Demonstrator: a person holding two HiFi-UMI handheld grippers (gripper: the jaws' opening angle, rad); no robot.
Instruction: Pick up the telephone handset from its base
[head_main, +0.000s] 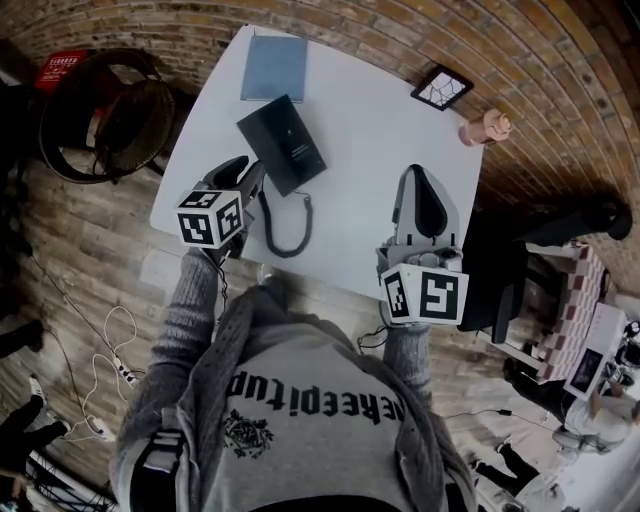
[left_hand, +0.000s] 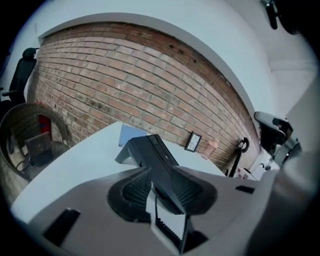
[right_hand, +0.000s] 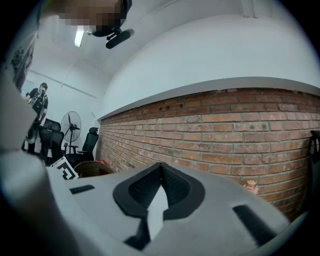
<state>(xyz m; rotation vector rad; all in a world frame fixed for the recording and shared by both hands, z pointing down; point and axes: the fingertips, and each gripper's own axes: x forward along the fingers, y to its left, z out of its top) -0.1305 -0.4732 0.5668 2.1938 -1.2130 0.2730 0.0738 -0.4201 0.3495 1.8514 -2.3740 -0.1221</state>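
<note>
We hold the left gripper (head_main: 256, 172) low over the near-left part of the white table (head_main: 375, 140), its nose tilted down toward the black telephone (head_main: 283, 145). In the left gripper view its jaws stand apart, and the near end of the handset (left_hand: 159, 161) shows in the gap between the ribbed pads (left_hand: 131, 192). The pads do not press on it, so nothing is gripped. The handset lies lengthwise on its sloped base, which sits near the middle of the table, angled toward the far-left corner. The coiled cord (head_main: 287, 238) runs from the phone's near end, loops toward the table's front edge and curls back up beside the left gripper. The right gripper (head_main: 418, 174) hangs over the right side of the table, well apart from the telephone and pointing roughly level at the brick wall (right_hand: 235, 130). In the right gripper view its two pads meet at the tips with nothing between them, so it is closed and empty. A blue notebook (head_main: 275, 66) lies flat at the far-left corner, just beyond the phone. A small framed picture (head_main: 442, 87) stands at the far-right corner, and a small pinkish object (head_main: 486, 127) sits near it by the table's right edge. A round wicker basket (head_main: 120, 112) stands on the floor to the left of the table.
</note>
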